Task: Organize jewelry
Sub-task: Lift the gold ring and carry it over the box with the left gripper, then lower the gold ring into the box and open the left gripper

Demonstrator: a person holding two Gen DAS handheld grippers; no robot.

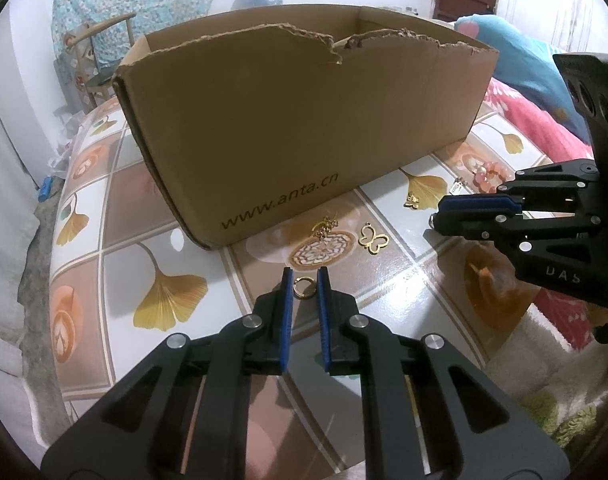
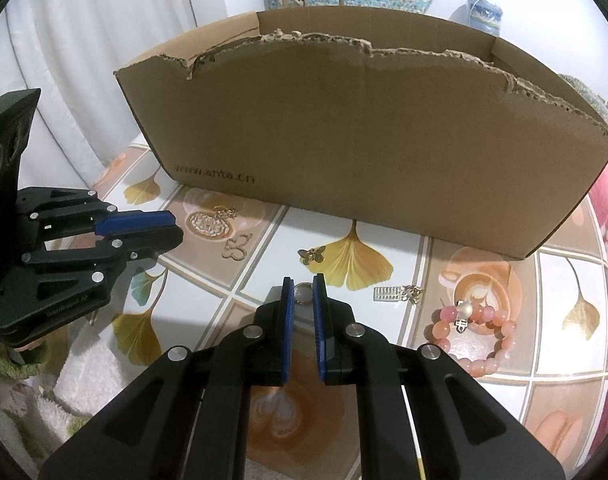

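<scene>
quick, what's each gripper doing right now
left gripper: shut on a gold ring
right gripper: shut on a silver ring

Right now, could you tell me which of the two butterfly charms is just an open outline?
The larger butterfly, beside the printed mandala; the smaller butterfly is solid.

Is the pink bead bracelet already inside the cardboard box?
No, the pink bead bracelet lies on the tablecloth in front of the cardboard box.
</scene>
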